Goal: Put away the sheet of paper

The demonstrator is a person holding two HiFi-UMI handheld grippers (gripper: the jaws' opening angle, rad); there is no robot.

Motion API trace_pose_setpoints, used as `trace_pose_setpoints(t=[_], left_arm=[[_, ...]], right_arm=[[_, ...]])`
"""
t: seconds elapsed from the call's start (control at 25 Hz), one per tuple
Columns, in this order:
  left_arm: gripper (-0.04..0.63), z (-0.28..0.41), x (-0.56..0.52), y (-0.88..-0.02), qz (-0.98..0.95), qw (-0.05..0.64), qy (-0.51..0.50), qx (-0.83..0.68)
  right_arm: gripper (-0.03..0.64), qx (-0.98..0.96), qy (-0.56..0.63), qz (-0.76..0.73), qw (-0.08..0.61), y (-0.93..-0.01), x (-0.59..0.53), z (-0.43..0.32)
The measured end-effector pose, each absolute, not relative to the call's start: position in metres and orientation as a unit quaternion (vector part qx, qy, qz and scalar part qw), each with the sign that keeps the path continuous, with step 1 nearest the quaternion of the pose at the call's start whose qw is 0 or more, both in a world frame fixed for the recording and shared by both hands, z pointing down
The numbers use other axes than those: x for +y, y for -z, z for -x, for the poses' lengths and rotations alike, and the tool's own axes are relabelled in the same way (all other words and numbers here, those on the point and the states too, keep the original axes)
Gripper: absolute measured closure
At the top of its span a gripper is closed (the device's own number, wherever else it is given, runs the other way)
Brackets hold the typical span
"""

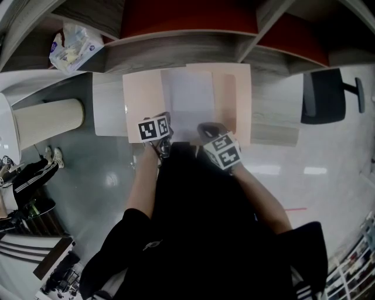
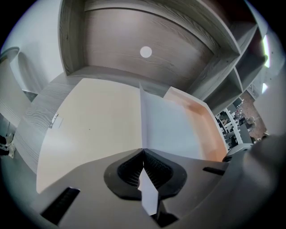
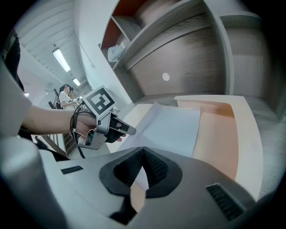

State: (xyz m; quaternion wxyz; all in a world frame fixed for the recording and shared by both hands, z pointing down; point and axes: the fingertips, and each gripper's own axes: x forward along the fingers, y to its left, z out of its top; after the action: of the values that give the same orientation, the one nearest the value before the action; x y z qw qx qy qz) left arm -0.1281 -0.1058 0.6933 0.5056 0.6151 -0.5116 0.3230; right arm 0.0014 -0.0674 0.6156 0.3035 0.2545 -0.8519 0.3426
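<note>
A white sheet of paper (image 1: 190,99) is lying over the middle of an open peach card folder (image 1: 143,99). The folder is spreading flat on the grey wood-grain table (image 1: 275,133), directly in front of the person in black.

The left tongs (image 2: 143,151) are clamping shut on the near left edge of the sheet (image 2: 167,129). The ribbed pads are pressing together with the thin paper running between them. From the clamp, the sheet's left border is standing up as a crisp line, and the rest is sloping down to the right onto the folder (image 2: 89,129).

The right tongs (image 3: 142,150) are likewise closing tight on the sheet's near edge, further to the right. A sliver of white is showing between the pads. A peach strip is showing just below it, and I cannot tell whether the folder is being pinched along with the paper.

In the right gripper view, the sheet (image 3: 172,127) is bowing up at its left corner. There the left tongs (image 3: 129,130), held in the person's left hand (image 3: 85,127), are meeting it. The folder's right half (image 3: 223,138) is lying bare beside the paper.

Grey wooden shelving with red back panels (image 1: 187,17) is rising behind the table. A crumpled plastic bag (image 1: 73,47) is sitting on a shelf at the upper left.
</note>
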Motion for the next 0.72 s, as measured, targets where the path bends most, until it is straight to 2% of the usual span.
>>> trace_pose_setpoints(t=[0.72], left_arm=[[0.549,0.087,-0.113,-0.696,-0.637,0.504,-0.325,-0.485]], right_arm=[[0.598,-0.844,-0.346,-0.272,0.305,-0.618,-0.07,-0.022]])
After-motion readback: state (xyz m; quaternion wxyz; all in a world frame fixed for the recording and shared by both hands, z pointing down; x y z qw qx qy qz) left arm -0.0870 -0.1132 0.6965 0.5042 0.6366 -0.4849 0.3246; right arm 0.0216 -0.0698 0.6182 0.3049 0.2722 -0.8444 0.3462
